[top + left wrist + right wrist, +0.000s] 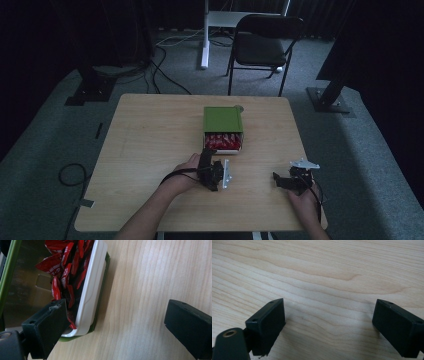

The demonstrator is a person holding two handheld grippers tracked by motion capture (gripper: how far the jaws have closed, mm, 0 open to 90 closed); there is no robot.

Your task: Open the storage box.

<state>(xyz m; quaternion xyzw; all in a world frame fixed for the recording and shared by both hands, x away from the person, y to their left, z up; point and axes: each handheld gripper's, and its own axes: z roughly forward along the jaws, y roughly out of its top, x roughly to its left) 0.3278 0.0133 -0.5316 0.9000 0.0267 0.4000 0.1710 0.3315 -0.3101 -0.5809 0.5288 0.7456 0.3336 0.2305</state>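
A green box (223, 119) lies mid-table, with a white tray (223, 148) of red packets (222, 140) slid partly out of its near end. My left gripper (209, 159) is open just in front of that tray. In the left gripper view the left gripper (117, 320) has one jaw over the white tray (90, 290) among the red packets (63, 267), and the other jaw over bare wood beside the green box (7, 277). My right gripper (278, 180) rests low at the front right, open over bare table (324, 277), with nothing between the right gripper (329, 325) fingers.
The wooden table (150, 140) has free room left and right of the box. Behind it stand a black folding chair (265, 42) and a white desk leg (204, 35). Black stand bases (90, 89) and cables lie on the grey carpet.
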